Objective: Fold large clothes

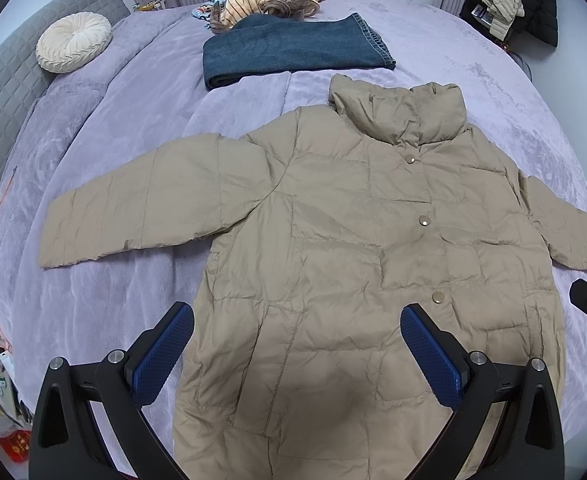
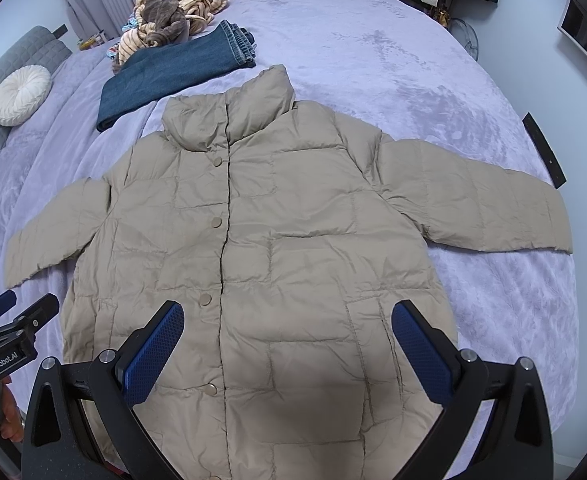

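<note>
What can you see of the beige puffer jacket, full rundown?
The beige puffer jacket is quilted, looks like thin padded nylon, with a stand-up collar and round metal snaps down a closed front. It lies flat, front up, on the lilac bedspread, both sleeves spread sideways, collar pointing toward the folded jeans without touching them. Not yet folded. Both hand-held grippers hover open over its hem; neither visibly grips it.

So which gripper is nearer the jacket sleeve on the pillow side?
Left. The left gripper hangs, jaws open, over the hem half under that sleeve. The right gripper, jaws also open, hangs over the other half of the jacket, farther from that sleeve.
</note>
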`<state>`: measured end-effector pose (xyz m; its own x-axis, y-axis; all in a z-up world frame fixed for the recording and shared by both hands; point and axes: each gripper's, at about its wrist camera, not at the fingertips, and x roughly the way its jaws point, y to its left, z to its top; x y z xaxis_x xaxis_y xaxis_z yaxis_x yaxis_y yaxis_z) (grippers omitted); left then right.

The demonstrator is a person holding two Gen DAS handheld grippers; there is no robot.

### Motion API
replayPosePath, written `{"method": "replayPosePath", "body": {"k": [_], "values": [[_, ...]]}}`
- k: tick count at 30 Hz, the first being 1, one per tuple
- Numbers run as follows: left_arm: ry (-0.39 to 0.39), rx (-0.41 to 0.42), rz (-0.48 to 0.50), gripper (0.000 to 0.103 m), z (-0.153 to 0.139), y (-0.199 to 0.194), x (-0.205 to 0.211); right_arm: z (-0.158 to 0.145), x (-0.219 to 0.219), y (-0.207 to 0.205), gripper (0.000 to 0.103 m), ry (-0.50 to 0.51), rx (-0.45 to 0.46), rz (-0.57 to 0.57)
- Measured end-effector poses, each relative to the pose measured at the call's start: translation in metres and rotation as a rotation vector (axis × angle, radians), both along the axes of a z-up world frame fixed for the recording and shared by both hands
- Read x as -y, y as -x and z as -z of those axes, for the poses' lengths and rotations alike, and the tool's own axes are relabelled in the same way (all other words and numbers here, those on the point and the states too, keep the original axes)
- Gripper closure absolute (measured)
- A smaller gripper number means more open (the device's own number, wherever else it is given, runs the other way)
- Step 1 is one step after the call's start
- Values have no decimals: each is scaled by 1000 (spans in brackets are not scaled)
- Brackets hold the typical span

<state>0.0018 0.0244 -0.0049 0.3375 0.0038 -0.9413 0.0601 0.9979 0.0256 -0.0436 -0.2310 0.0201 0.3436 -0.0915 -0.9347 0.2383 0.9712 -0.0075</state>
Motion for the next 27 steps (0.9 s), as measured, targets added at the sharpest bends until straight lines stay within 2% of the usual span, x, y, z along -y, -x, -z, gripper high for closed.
{"method": "replayPosePath", "body": {"k": [15,21,25,27], "values": [[25,-39,-41,0,13,-6,-19,6,-17,-5,0,31,-16,-31],[39,-61,-42,0,29,-9,-36,14,-25,-11,0,0,-17,-17],[96,-89,-82,0,44,-12,-63,24,-36,-17,0,-15,-29,-10],[159,-95,-92,0,52,-14,-80,29,-44,-21,0,-33,-29,-18]]}}
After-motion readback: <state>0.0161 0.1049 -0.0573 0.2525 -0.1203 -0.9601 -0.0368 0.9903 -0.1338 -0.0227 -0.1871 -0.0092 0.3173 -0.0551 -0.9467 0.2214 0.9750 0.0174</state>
